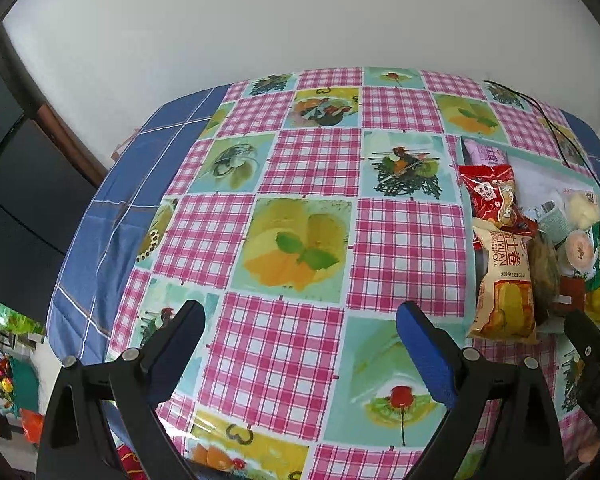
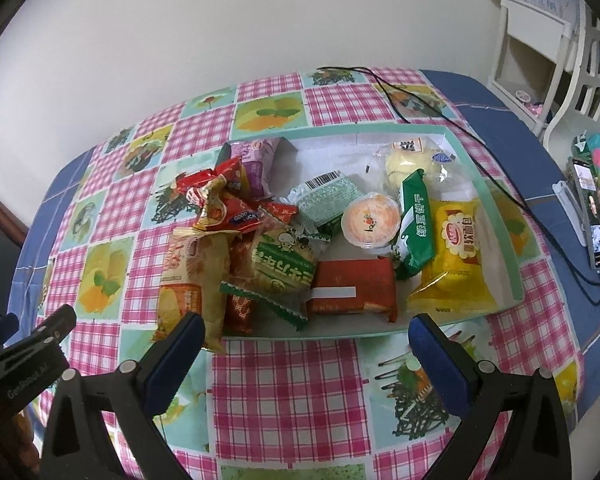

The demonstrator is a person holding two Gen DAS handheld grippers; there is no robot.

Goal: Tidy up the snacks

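Both grippers, left (image 1: 300,344) and right (image 2: 304,356), hover wide and empty over the table (image 2: 284,392), the right facing a tray (image 2: 504,240) where the snacks (image 2: 284,256) lie heaped, some spilling over its left rim, probably awaiting sorting.

A pink-checked, fruit-printed tablecloth (image 2: 288,384) covered the table over a blue cloth (image 2: 496,112). A black cable (image 2: 420,100) snaked across its far side. A phone (image 2: 590,216) lay at the right edge, white shelving (image 2: 536,44) stood beyond.
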